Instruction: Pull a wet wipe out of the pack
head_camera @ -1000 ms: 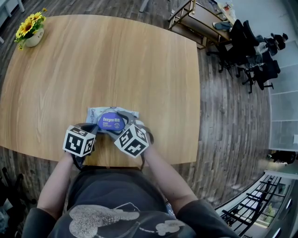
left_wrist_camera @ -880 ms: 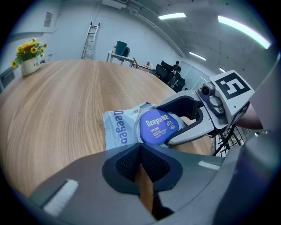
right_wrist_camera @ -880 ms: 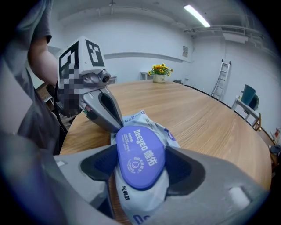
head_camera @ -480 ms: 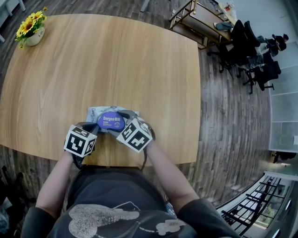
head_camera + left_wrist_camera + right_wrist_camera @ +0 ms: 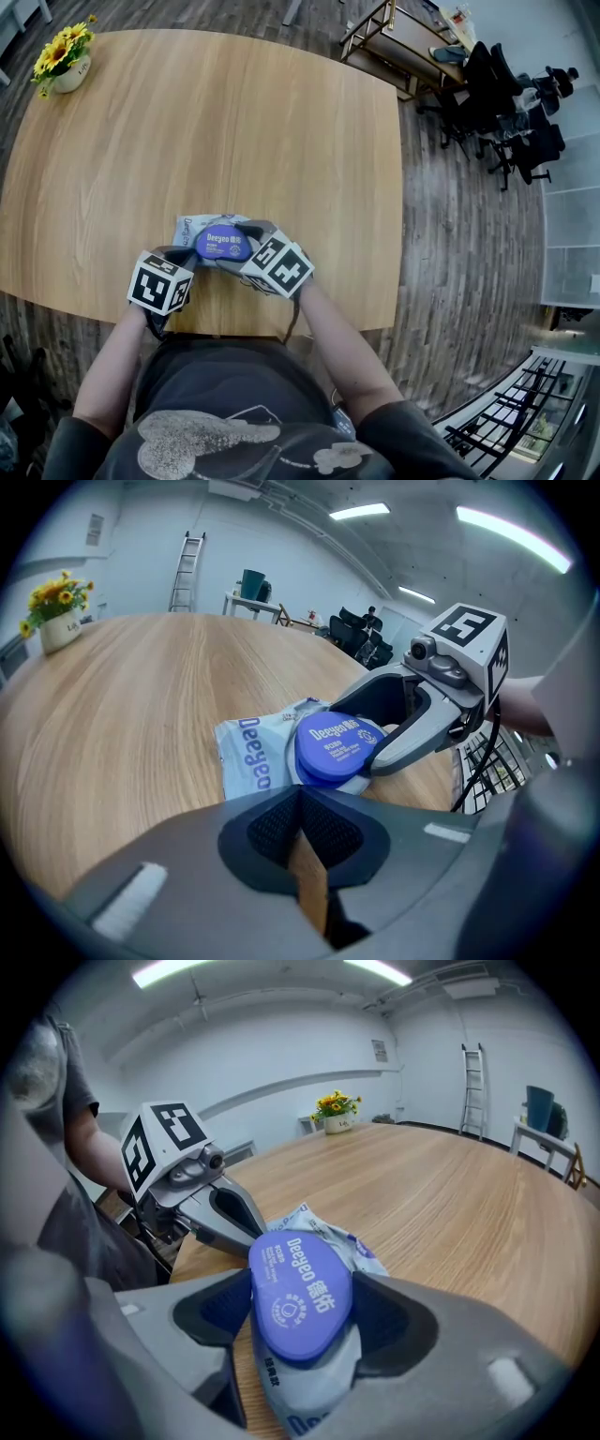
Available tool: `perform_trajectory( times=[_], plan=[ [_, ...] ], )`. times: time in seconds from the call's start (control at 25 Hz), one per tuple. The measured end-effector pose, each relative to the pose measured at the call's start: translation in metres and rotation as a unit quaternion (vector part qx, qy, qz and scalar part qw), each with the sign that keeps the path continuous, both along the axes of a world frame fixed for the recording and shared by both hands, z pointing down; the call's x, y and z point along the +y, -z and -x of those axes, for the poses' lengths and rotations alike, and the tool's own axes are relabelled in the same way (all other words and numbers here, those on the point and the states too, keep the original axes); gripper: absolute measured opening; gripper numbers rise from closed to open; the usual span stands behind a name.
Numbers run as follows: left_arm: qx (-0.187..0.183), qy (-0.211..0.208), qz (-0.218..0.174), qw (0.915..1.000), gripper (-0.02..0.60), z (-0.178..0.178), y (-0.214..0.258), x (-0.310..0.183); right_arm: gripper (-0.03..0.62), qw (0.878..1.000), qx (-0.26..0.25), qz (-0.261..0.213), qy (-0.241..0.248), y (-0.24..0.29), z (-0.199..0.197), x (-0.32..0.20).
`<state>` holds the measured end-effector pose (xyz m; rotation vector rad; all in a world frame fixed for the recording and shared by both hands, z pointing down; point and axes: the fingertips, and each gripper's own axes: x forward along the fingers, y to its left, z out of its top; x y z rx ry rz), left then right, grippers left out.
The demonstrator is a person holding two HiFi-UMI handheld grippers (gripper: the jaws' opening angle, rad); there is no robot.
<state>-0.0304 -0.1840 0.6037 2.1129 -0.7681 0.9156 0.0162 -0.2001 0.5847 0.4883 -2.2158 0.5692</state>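
Observation:
A pale blue wet-wipe pack (image 5: 192, 228) with a round blue lid (image 5: 223, 244) lies near the table's front edge. My right gripper (image 5: 302, 1312) comes at it from the right, and its two pads (image 5: 225, 1309) press on opposite sides of the lid (image 5: 298, 1293). In the left gripper view one right finger (image 5: 417, 735) lies against the lid's (image 5: 336, 747) right rim. My left gripper (image 5: 300, 797) is shut with nothing in it, its tips just short of the pack's (image 5: 253, 757) near corner. I cannot tell whether they touch it.
The wooden table (image 5: 234, 122) stretches far beyond the pack. A pot of yellow flowers (image 5: 62, 62) stands at its far left corner. The front edge (image 5: 281, 333) runs right under my hands. Chairs (image 5: 506, 103) and a low shelf (image 5: 403, 47) stand off to the right.
My right gripper has rolled and edged toward the pack, its marker cube now turned more to the right. The left gripper and the pack have stayed put.

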Motion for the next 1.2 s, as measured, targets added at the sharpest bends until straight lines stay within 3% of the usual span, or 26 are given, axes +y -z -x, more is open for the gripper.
perform_trajectory(
  times=[0.2, 0.44, 0.72, 0.92, 1.2],
  plan=[
    [0.000, -0.004, -0.005, 1.0000, 0.017, -0.002, 0.001, 0.001, 0.330, 0.999, 0.020, -0.033, -0.003, 0.007, 0.003, 0.003],
    [0.010, 0.003, -0.013, 0.9999, 0.017, 0.000, 0.003, -0.001, 0.317, 0.994, 0.004, -0.105, -0.044, 0.026, -0.001, -0.001],
    [0.012, 0.015, -0.013, 0.9997, 0.017, 0.000, 0.003, -0.001, 0.202, 0.989, -0.051, -0.121, -0.066, 0.049, 0.002, -0.005],
    [0.010, 0.018, -0.014, 0.9997, 0.018, 0.000, 0.004, 0.000, 0.141, 0.981, -0.059, -0.159, -0.092, 0.065, -0.005, -0.026],
    [0.005, 0.028, -0.015, 0.9995, 0.018, 0.001, 0.004, 0.000, 0.133, 0.974, -0.049, -0.184, -0.123, 0.061, -0.021, -0.066]
  ],
)
